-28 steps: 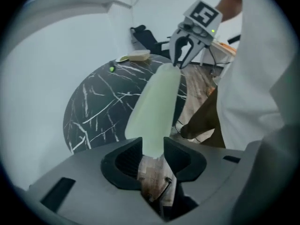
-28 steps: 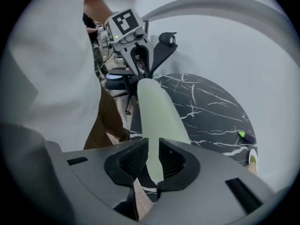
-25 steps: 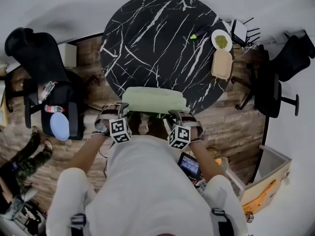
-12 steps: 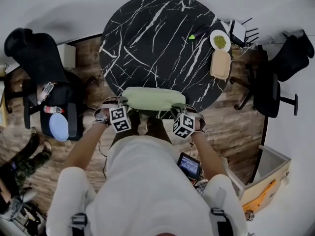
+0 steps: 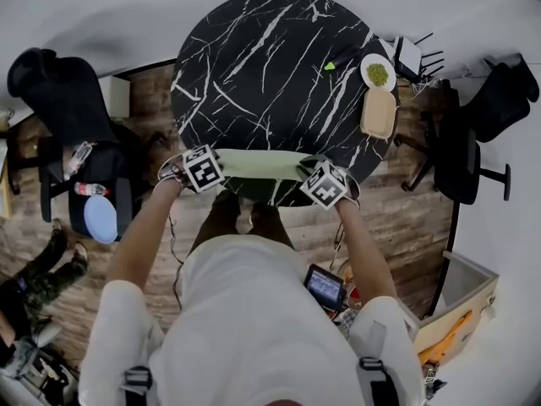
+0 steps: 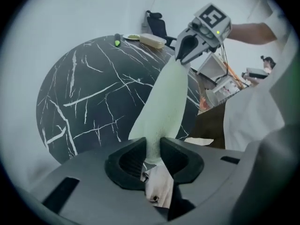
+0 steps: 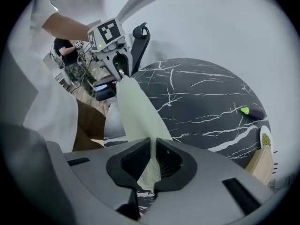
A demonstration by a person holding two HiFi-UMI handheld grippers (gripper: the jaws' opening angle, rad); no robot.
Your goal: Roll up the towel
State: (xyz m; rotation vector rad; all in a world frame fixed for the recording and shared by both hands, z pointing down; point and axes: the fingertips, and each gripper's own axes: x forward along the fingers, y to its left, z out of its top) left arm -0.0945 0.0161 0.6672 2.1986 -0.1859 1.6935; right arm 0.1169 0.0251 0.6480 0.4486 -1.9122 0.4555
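A pale green towel (image 5: 258, 164) is stretched as a narrow band along the near edge of the round black marble table (image 5: 270, 66). My left gripper (image 5: 213, 164) pinches its left end and my right gripper (image 5: 308, 172) its right end. In the left gripper view the towel (image 6: 161, 102) runs from my left gripper (image 6: 152, 151) up to the right gripper (image 6: 186, 48). In the right gripper view the towel (image 7: 136, 109) runs from my right gripper (image 7: 152, 161) to the left gripper (image 7: 123, 65). Both pairs of jaws have just been closing on the cloth; the left has eased slightly but still pinches it.
A plate of green food (image 5: 378, 72), a tan tray (image 5: 379, 112) and a small green object (image 5: 331, 64) sit at the table's far right. Black chairs (image 5: 59, 91) (image 5: 473, 146) flank the table. A white box (image 5: 461, 299) stands on the wooden floor at right.
Both grippers moved forward from the person's lap to the table edge and shut on the towel's ends. The towel went from a broad folded pad to a thin taut band.
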